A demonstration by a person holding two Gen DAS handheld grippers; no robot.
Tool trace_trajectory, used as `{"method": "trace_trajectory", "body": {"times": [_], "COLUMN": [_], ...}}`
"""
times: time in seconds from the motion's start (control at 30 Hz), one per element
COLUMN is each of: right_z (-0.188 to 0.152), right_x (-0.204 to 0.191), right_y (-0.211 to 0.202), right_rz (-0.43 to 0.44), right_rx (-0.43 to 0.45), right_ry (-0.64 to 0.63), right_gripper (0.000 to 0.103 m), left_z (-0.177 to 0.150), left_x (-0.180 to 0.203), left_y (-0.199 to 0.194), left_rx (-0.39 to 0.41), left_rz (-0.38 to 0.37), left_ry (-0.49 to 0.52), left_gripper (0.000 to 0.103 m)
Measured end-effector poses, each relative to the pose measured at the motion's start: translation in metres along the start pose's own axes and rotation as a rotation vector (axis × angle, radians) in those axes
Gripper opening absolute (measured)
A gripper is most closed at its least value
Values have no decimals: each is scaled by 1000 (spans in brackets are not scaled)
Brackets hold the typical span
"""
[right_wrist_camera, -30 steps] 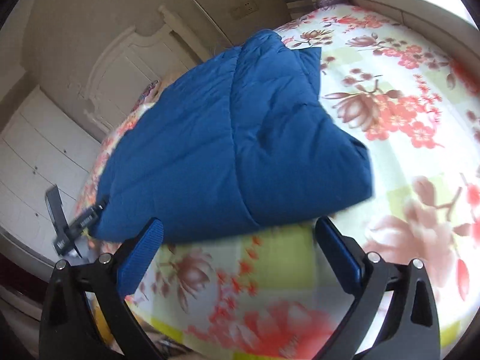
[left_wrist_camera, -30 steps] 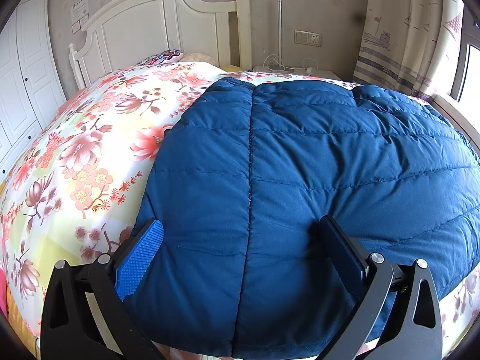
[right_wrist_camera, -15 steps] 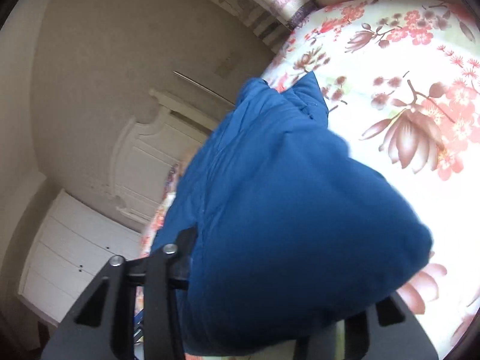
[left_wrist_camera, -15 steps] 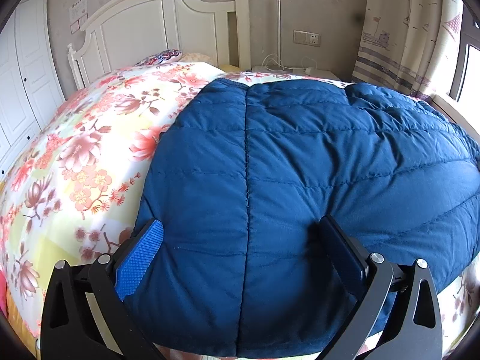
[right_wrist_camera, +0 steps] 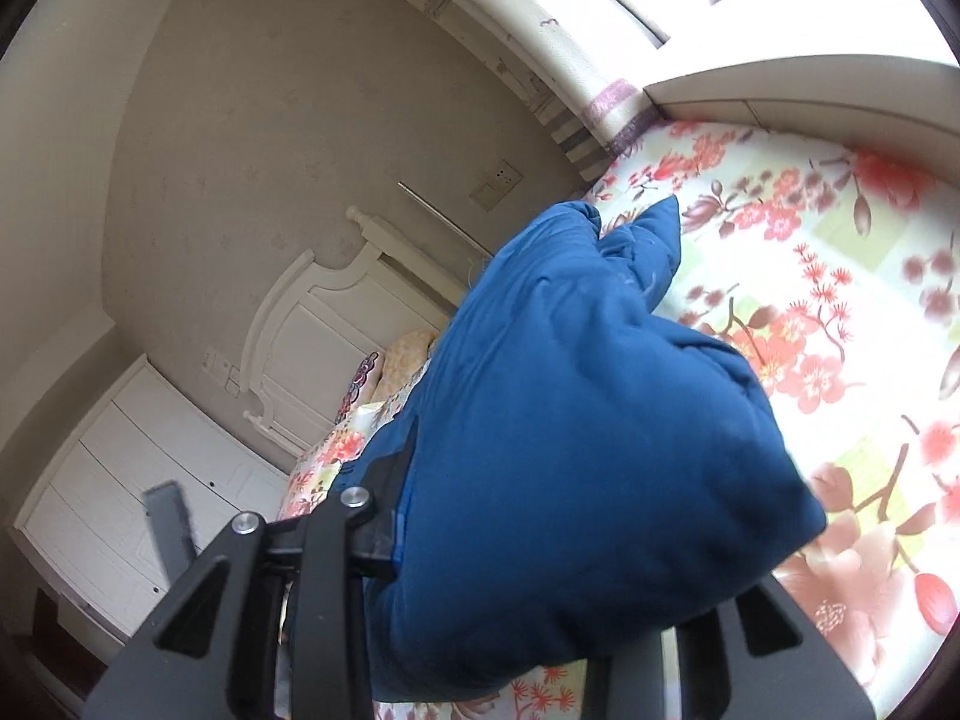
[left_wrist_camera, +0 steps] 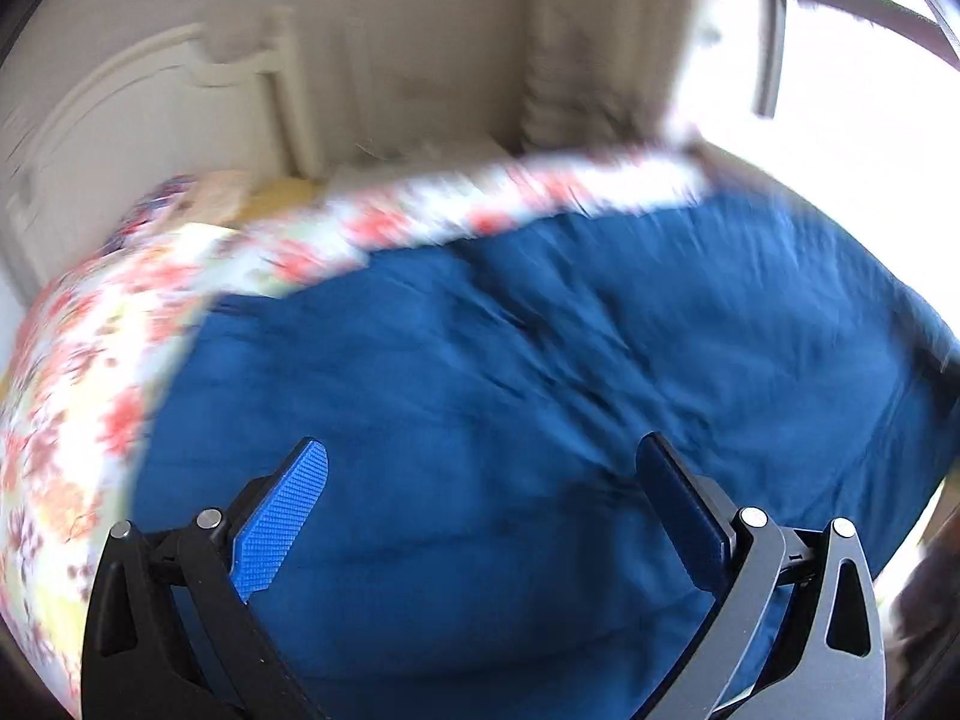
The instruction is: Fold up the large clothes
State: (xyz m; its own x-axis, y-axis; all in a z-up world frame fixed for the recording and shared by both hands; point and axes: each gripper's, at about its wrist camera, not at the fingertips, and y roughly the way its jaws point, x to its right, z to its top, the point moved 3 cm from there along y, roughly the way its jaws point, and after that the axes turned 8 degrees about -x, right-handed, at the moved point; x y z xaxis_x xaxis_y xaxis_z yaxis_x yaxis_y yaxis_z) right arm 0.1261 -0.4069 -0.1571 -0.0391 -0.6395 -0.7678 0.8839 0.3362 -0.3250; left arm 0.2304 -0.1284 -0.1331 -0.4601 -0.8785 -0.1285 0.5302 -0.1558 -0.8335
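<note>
A dark blue padded jacket [left_wrist_camera: 540,360] lies spread on the flowered bed cover [left_wrist_camera: 72,420]. My left gripper [left_wrist_camera: 480,450] hovers open just above it, nothing between its blue pads; this view is blurred by motion. In the right wrist view, the jacket's near corner [right_wrist_camera: 570,390] bulges up, bunched between the jaws of my right gripper [right_wrist_camera: 540,570]. Those jaws are closing and press on the fabric. The jacket hides the right gripper's pads.
A white headboard [right_wrist_camera: 312,312] and pillows stand at the bed's far end, with a white wardrobe [right_wrist_camera: 120,480] to the left. A curtain [right_wrist_camera: 540,30] and a window ledge [right_wrist_camera: 780,96] border the right side. Bare flowered cover [right_wrist_camera: 810,300] lies right of the jacket.
The right gripper went from wide open before the jacket's corner to closed on it, and tilted upward with the fabric. The left gripper swept right across the jacket and rolled, still open.
</note>
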Motion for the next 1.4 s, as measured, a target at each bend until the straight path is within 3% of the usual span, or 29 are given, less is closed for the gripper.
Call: {"method": "trace_trajectory", "body": {"times": [0.03, 0.07, 0.1, 0.13, 0.17, 0.2, 0.3, 0.4, 0.47, 0.53, 0.6, 0.67, 0.73, 0.8, 0.87, 0.93, 1.03, 1.13, 1.23, 1.3, 1.33, 1.4], "right_z": [0, -2, -1, -1, 1, 1, -7, -42, -73, -127, -184, -236, -268, -261, -259, -265, -274, -273, -281, -288, -290, -292], "right_x": [-5, -12, -23, -35, -43, -63, -128, -211, -251, -288, -296, -281, -275, -274, -270, -266, -263, -263, -261, -259, -256, -250], "right_y": [0, -1, 0, -1, -3, -3, 13, 50, 80, 131, 187, 231, 242, 238, 233, 229, 223, 218, 210, 209, 203, 181], "right_rz": [-2, -21, -51, -71, -85, -119, -203, -294, -348, -423, -509, -586, -660, -629, -609, -612, -628, -617, -613, -597, -577, -482], "right_rx": [-4, -4, 6, 17, 27, 44, 74, 75, 58, 0, -118, -250, -164, -176, -168, -141, -99, -87, -65, -42, -43, -98], "right_ry": [-16, -44, -86, -129, -159, -226, -451, -757, -932, -1164, -1386, -1573, -1709, -1660, -1674, -1713, -1756, -1754, -1768, -1793, -1814, -1845], "right_gripper": [31, 31, 31, 31, 31, 31, 31, 32, 33, 35, 39, 45, 43, 43, 43, 43, 42, 42, 42, 44, 48, 53], "left_z": [-7, -9, -13, -17, -24, -30, -51, -80, -100, -119, -130, -138, -138, -129, -94, -49, 14, 74, 97, 92, 85, 63], "left_x": [11, 11, 6, -1, -18, -33, -130, -224, -268, -296, -308, -310, -306, -297, -276, -250, -204, -159, -151, -157, -162, -178], "left_y": [12, 11, 8, 1, -16, -29, -76, -118, -141, -159, -168, -173, -170, -170, -165, -162, -144, -95, -34, 9, 25, 36], "left_rx": [-3, 14, 14, 10, 43, 79, 216, 326, 376, 403, 405, 394, 371, 357, 345, 324, 243, 98, -16, -75, -99, -16], "left_rz": [52, 59, 27, -42, -164, -212, -244, -126, -79, -34, -10, -2, -6, -19, -65, -158, -265, -249, -223, -164, -170, -259], "left_ry": [33, 30, 21, 15, -7, -41, -284, -495, -582, -633, -647, -646, -609, -550, -450, -329, -153, -11, -27, -60, -83, -147], "left_gripper": [99, 99, 99, 98, 98, 98, 99, 99, 98, 99, 99, 98, 98, 98, 98, 99, 99, 99, 99, 99, 99, 99]}}
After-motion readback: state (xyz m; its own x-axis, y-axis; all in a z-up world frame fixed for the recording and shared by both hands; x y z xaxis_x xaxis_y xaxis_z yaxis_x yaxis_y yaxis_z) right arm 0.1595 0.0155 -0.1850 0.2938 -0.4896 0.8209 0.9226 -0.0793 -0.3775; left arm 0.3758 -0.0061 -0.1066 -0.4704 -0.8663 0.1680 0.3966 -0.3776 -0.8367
